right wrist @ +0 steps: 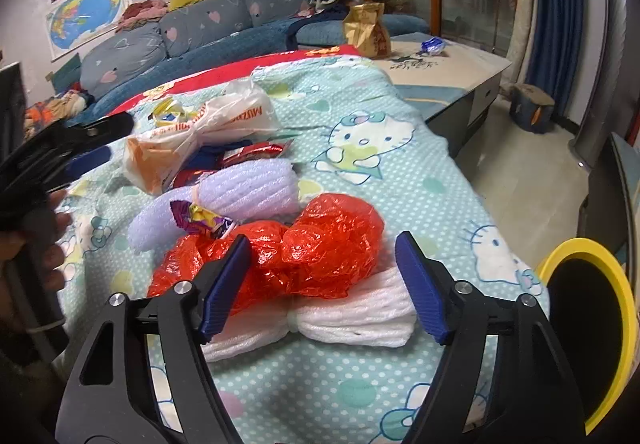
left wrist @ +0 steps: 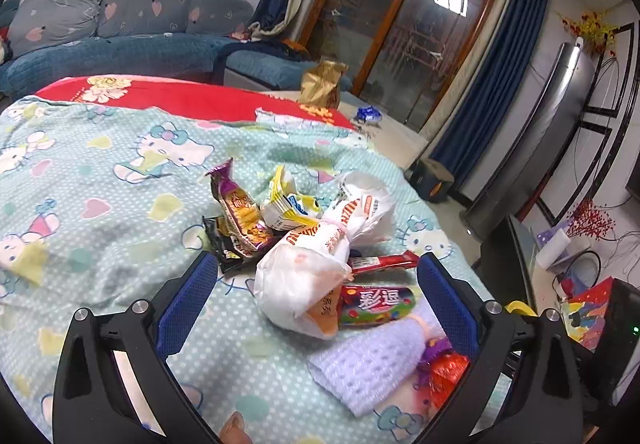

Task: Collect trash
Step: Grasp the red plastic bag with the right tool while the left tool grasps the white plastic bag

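Nearest you, the right gripper (right wrist: 322, 280) straddles the crumpled red plastic bag (right wrist: 320, 244), jaws half-wide, pads not yet pressing it. The white foam wrap (right wrist: 352, 318) lies directly beneath, so closing now could pinch both, or the slick film could slip free. The yellow-rimmed bin (right wrist: 624, 308) waits at three o'clock. That gripper tilts steeply down over the cartoon-cat sheet (right wrist: 360, 384). Your left gripper (left wrist: 316, 300) also angles down, jaws wide around the knotted white bag (left wrist: 304, 284) without touching. Beyond, at twelve o'clock, loose snack wrappers (left wrist: 248, 220) could scatter if nudged.
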Available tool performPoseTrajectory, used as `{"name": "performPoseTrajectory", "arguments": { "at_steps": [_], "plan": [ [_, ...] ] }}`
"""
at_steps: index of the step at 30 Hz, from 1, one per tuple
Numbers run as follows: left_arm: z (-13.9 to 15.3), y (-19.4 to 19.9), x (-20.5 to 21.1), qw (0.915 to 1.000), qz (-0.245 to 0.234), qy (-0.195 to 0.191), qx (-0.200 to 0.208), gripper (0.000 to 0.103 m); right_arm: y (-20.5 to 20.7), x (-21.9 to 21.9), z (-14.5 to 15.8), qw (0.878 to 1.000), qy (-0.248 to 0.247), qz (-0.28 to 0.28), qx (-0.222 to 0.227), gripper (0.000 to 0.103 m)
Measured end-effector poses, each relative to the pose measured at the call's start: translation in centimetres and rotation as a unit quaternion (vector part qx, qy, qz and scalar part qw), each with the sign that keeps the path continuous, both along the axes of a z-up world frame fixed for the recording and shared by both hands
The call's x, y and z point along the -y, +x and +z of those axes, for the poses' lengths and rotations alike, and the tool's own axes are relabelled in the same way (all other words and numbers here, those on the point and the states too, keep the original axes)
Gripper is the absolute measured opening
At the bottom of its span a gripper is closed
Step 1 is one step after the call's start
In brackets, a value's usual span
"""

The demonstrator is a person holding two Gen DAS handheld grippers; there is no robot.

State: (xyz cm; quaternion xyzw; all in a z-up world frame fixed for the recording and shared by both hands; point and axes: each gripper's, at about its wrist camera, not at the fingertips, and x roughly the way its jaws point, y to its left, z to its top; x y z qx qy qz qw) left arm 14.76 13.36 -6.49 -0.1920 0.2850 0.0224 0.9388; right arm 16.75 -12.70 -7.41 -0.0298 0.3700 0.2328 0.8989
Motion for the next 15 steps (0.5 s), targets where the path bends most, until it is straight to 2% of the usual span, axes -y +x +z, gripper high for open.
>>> {"name": "performPoseTrajectory", "arguments": {
  "at_steps": [3, 4, 7, 9, 15],
  "plan": [
    [-0.6, 0.8, 0.2, 0.9999, -0.005, -0.006, -0.011, 0.095, 0.0, -0.2, -0.4, 1.0, 0.009, 0.02, -0.013, 0.038],
    [-0.7, 1.0, 0.3, 0.9998, -0.01, -0.008, -0.014, 0.092, -0.1, -0.3, -0.5, 1.0, 0.01, 0.024, -0.013, 0.033],
    [-1.0, 1.3, 0.8, 0.9996, -0.012, 0.0, -0.024, 0.073, -0.5, -0.5, -0.5, 0.999, 0.011, 0.031, -0.007, 0.023],
    [-1.1, 1.2, 1.1, 0.9996, -0.012, 0.002, -0.025, 0.068, -0.7, -0.3, -0.3, 0.999, 0.017, 0.032, -0.006, 0.019],
    [-0.6, 0.8, 1.3, 0.9995, -0.015, 0.008, -0.028, 0.034, -1.3, 0.4, 0.4, 0.999, 0.03, 0.03, -0.001, 0.012]
  ]
}}
